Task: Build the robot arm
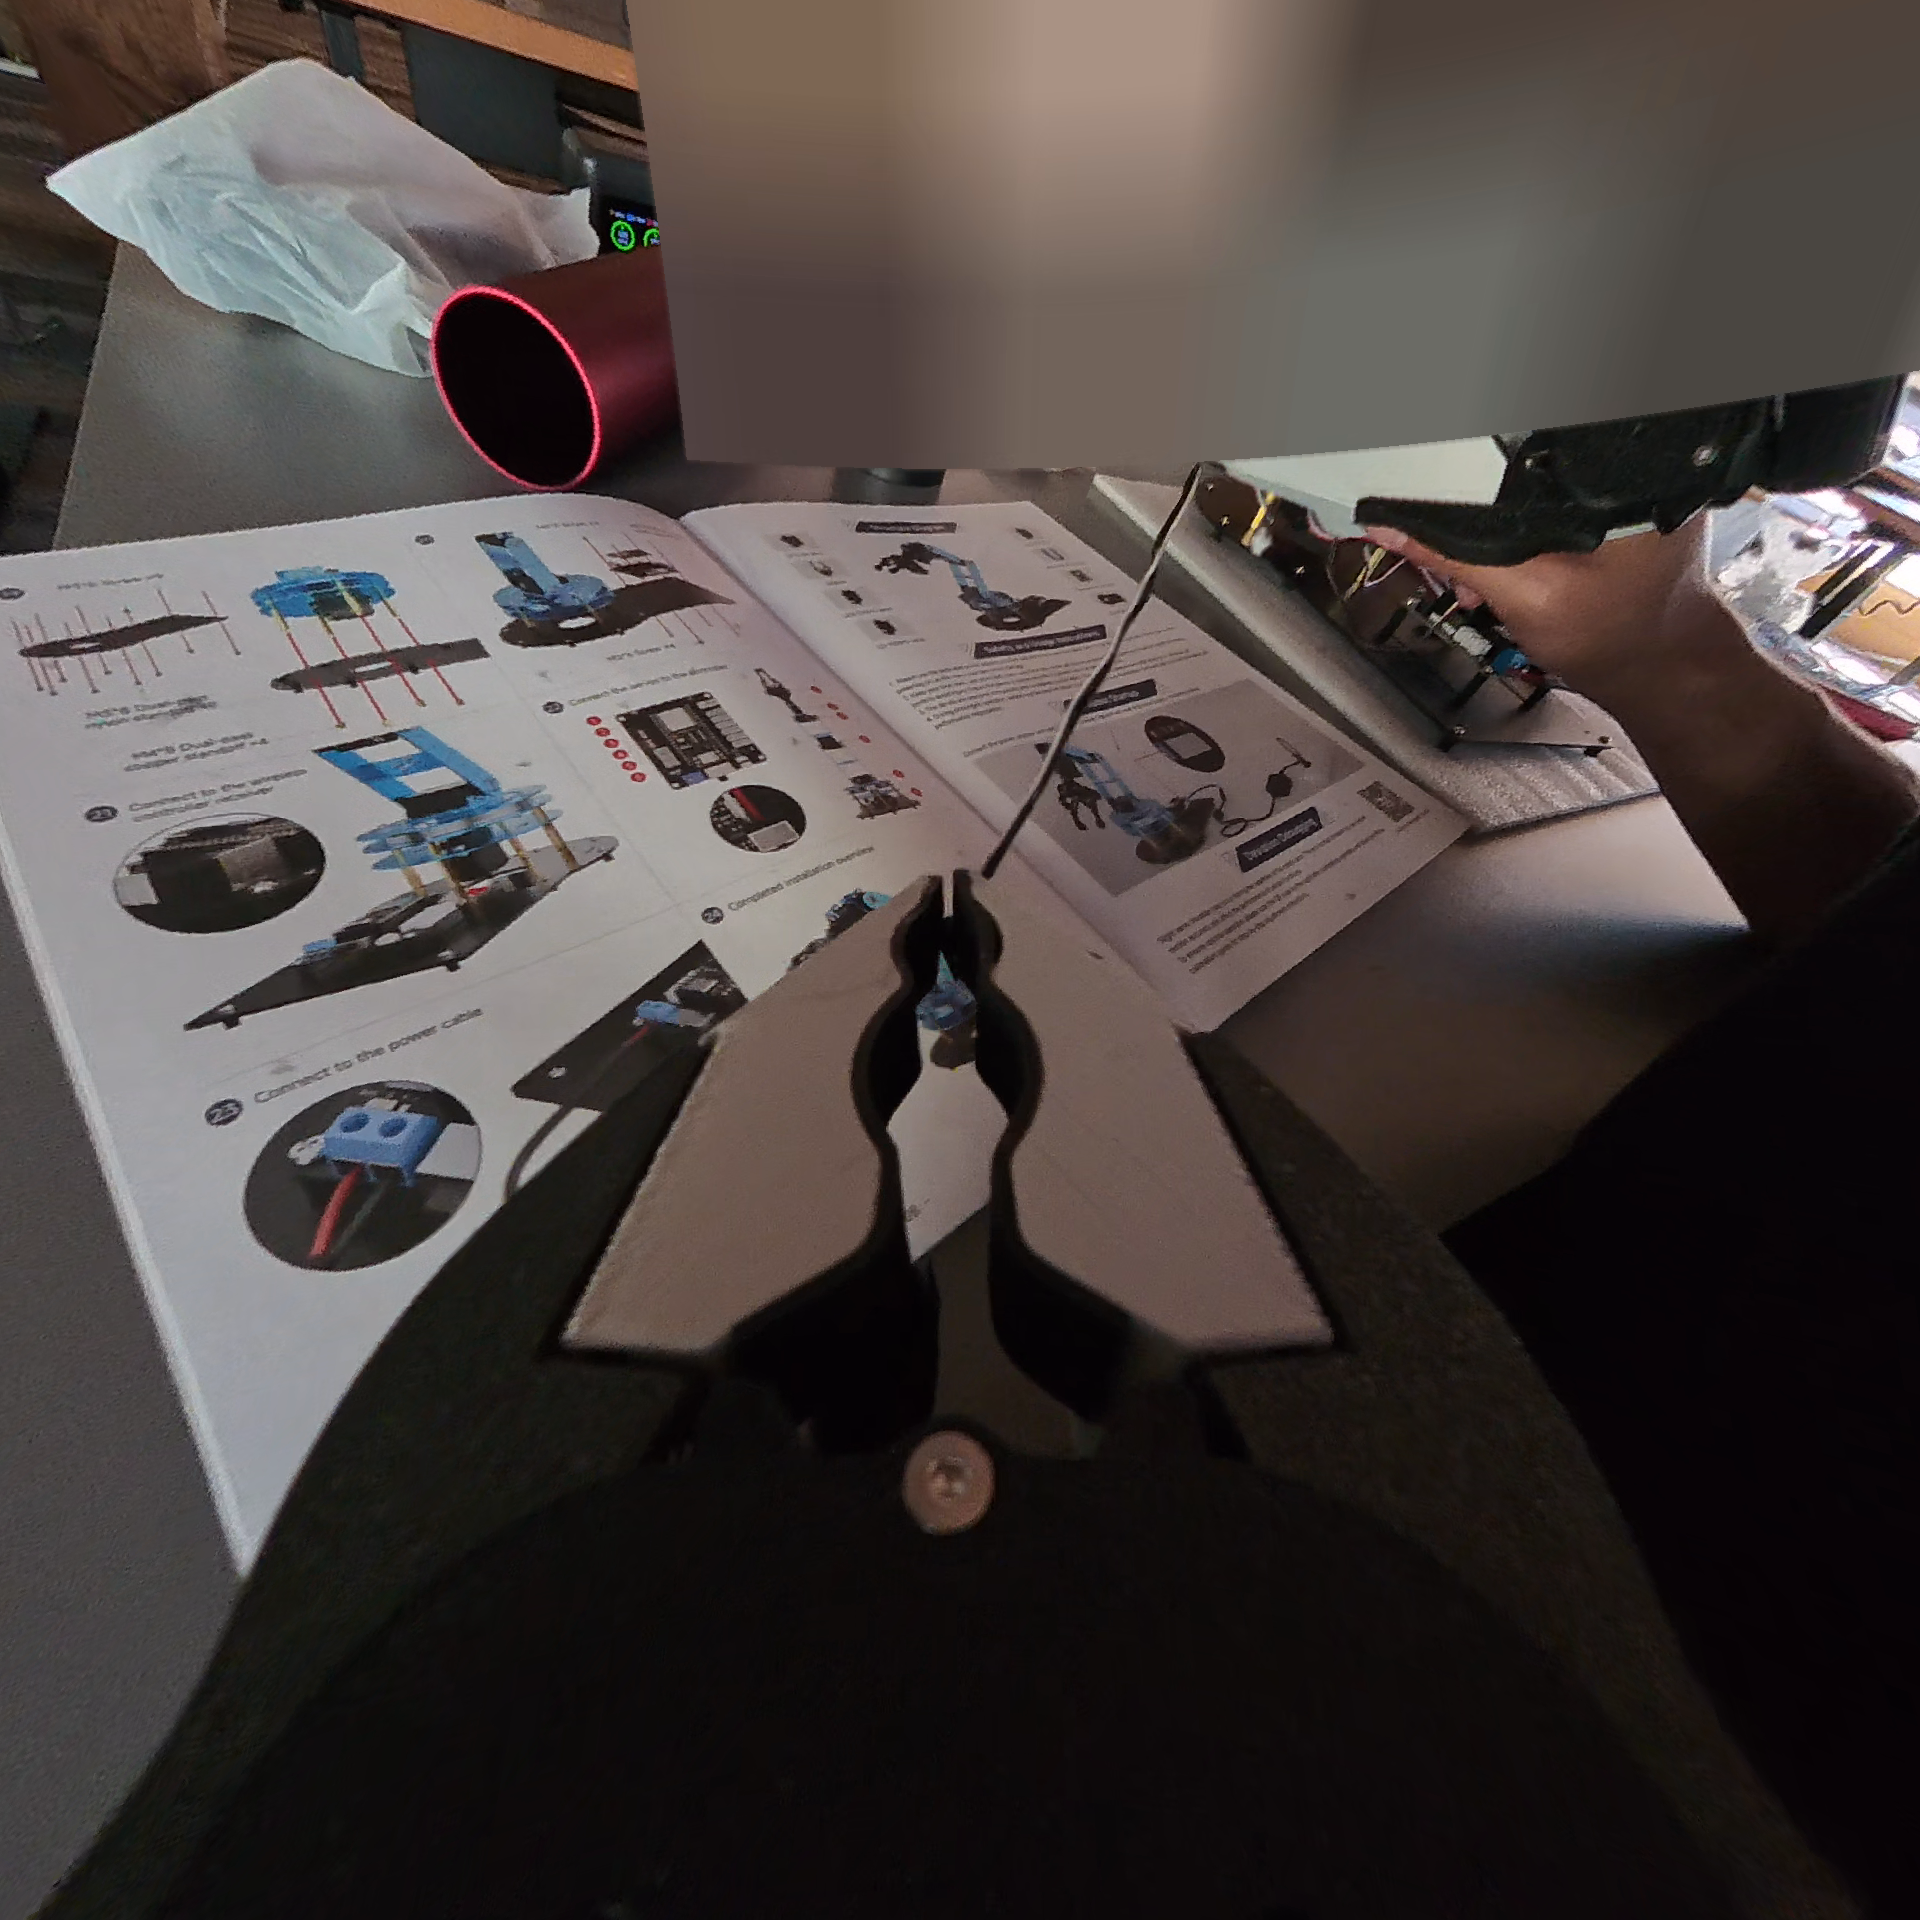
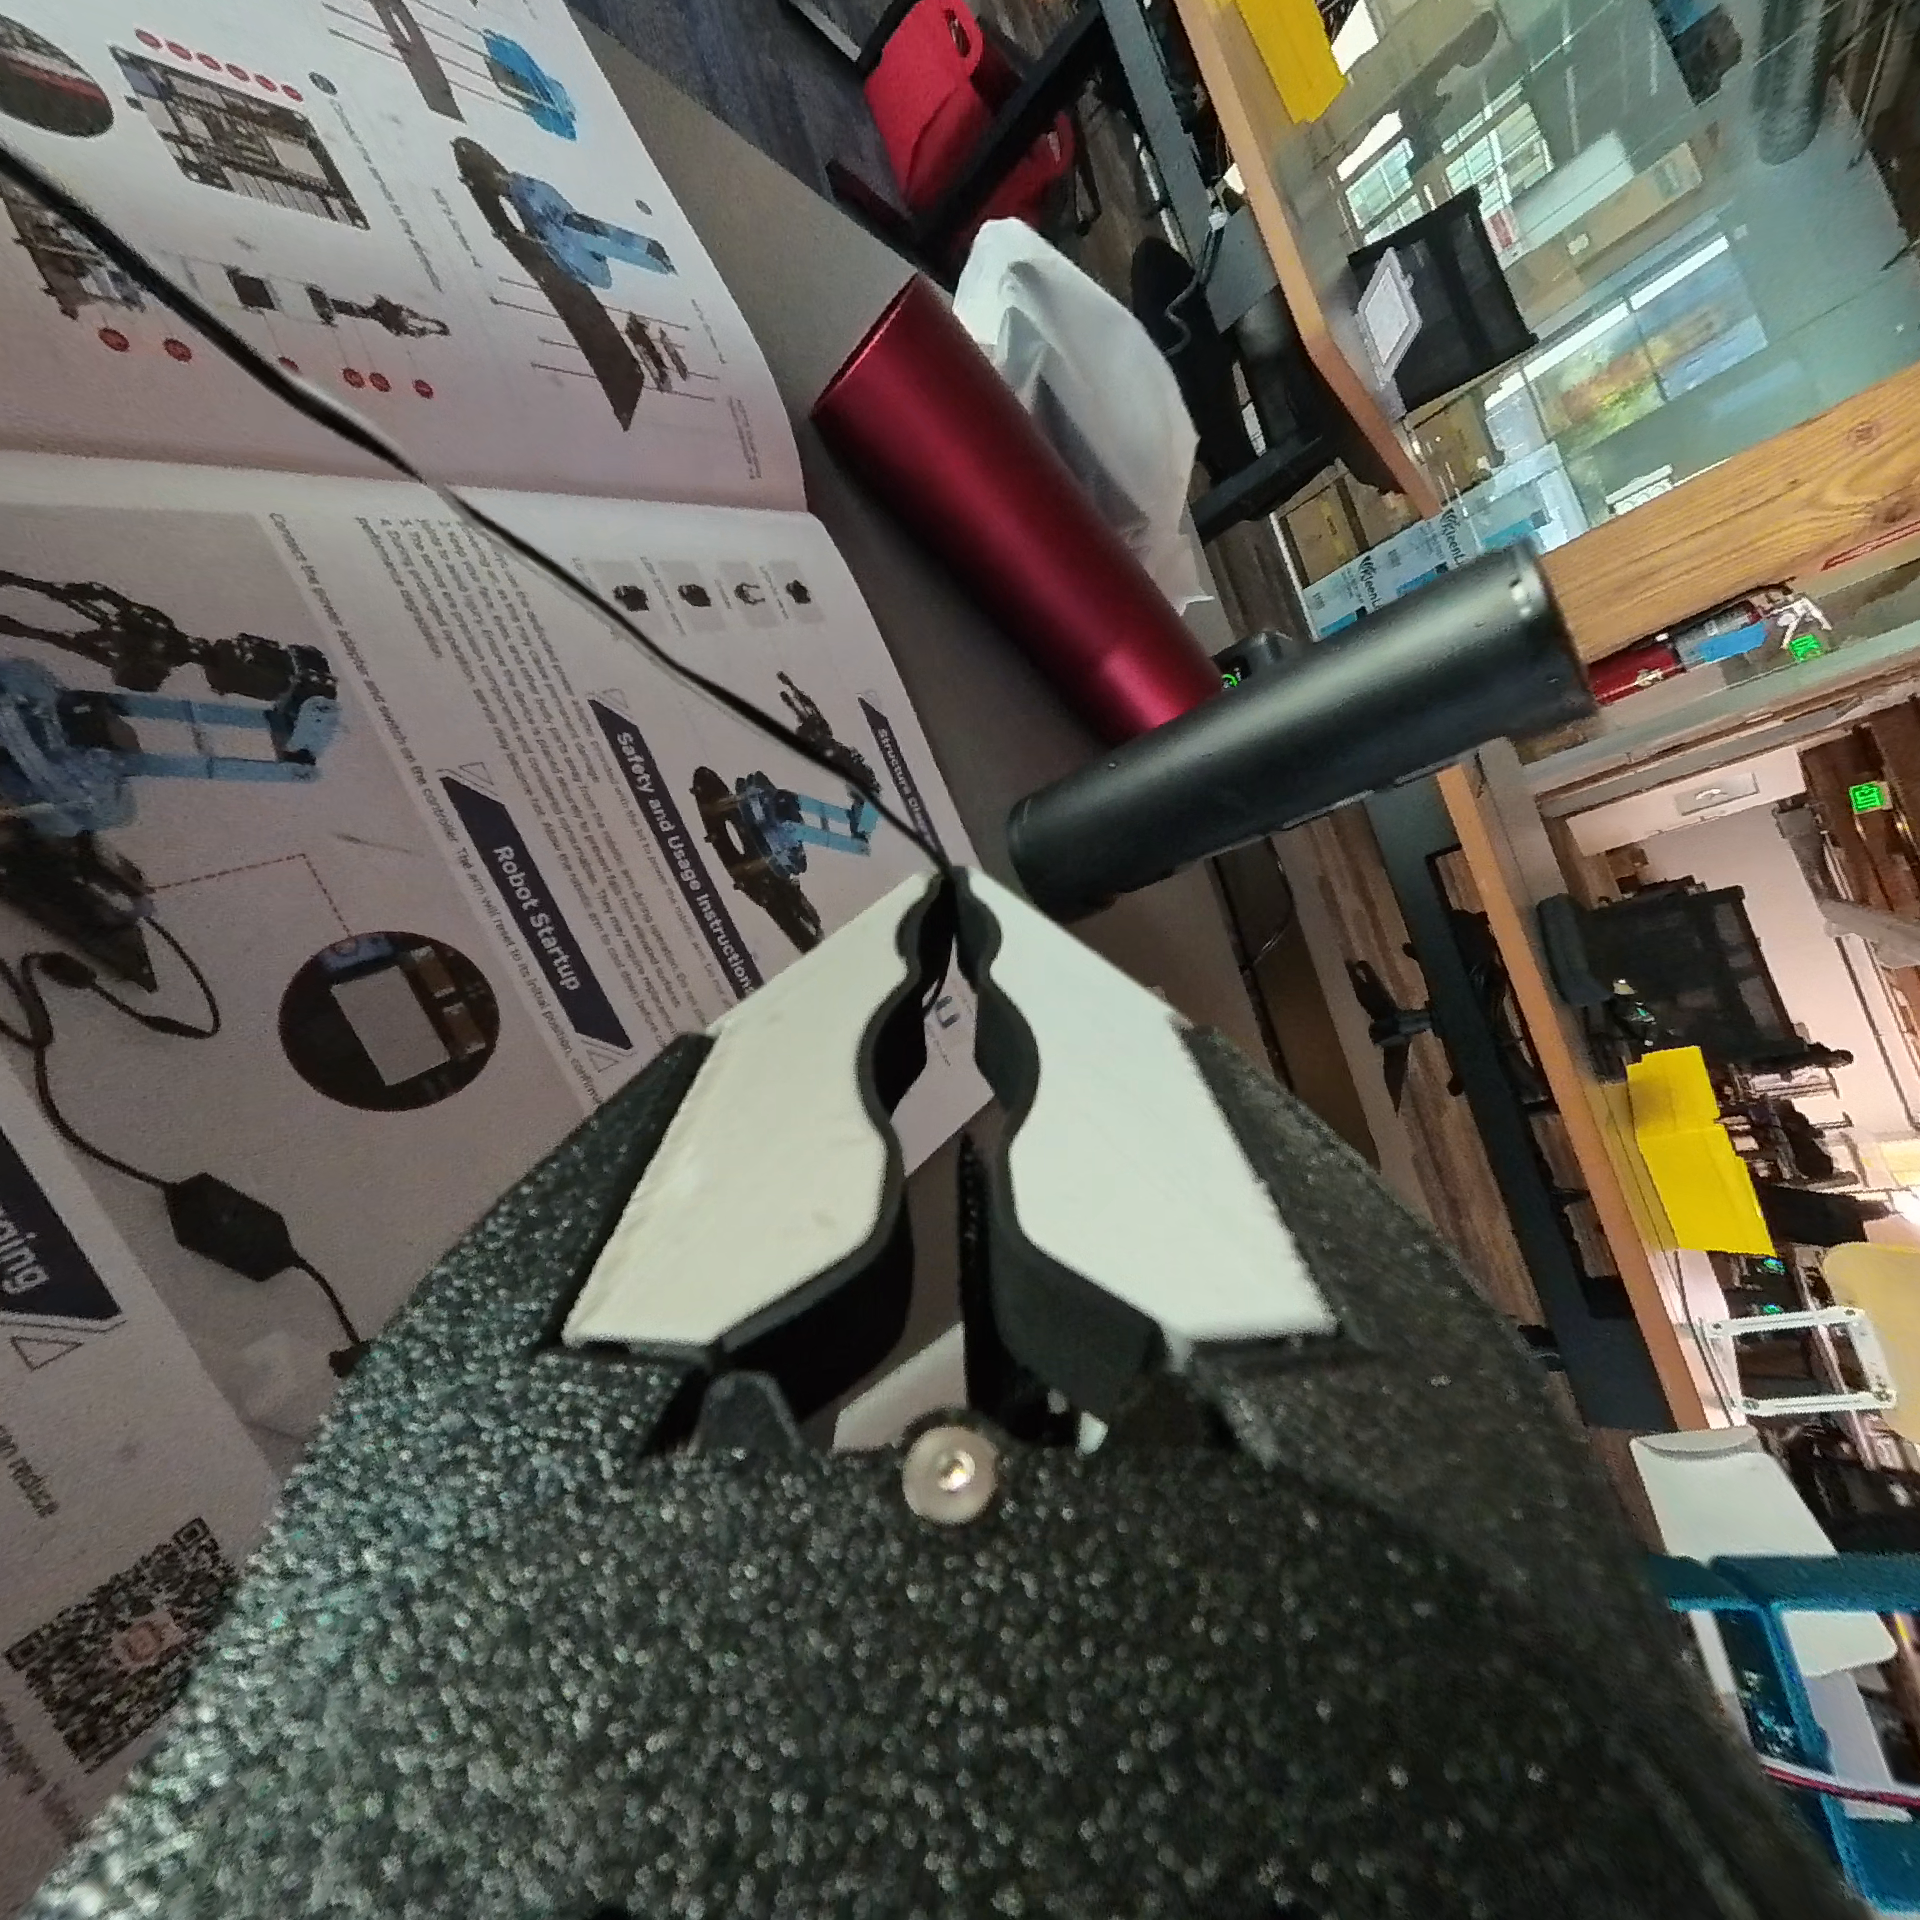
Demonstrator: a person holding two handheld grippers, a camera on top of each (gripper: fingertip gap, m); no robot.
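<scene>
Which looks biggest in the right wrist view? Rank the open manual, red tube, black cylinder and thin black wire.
1. Open manual.
2. Red tube and black cylinder: alike, and the cylinder's nearness makes it unsure.
3. Thin black wire, pinched in the right tongs.

A blurred patch covers the left wrist view from 12 to 2 o'clock, cutting off the red tube (image 1: pixel 540 384). The open booklet (image 2: pixel 343 665) runs off the right wrist view's edge at 9 o'clock, as does the thin black wire (image 2: pixel 499 540).

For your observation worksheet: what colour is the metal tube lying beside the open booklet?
Dark red; the tube shows best in the right wrist view.
</scene>
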